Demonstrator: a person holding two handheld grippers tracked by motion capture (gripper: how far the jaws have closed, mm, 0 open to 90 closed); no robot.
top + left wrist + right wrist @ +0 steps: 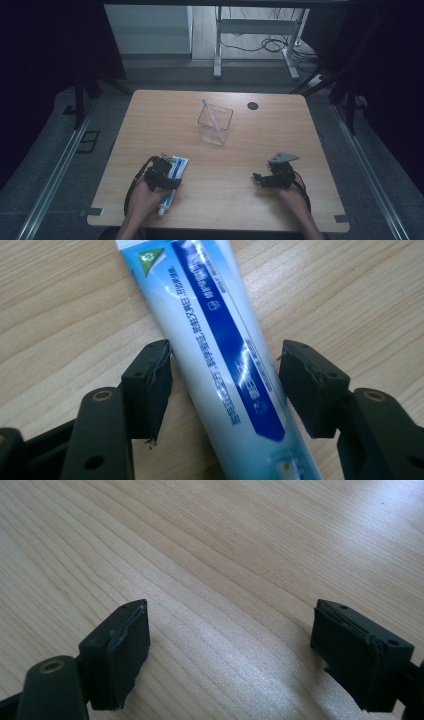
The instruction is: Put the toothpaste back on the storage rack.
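The toothpaste tube [220, 365] is straddled by the left gripper [225, 385], jaws wide, one side touching. The right gripper [230, 650] is held wide above the table [210, 555].

1. A light wooden surface [165, 125] with a plain grain carries the things.
2. A clear plastic container [215, 125], square and open at the top, stands upright near the middle of the surface, toward its far half.
3. A pink toothbrush [212, 114] leans inside that container, its head poking above the rim at the far left corner.
4. A round black spot [253, 105] sits near the surface's far edge, right of the container.
5. Beyond the surface stands a white metal frame [218, 45], with dark cables [265, 45] lying on the floor.
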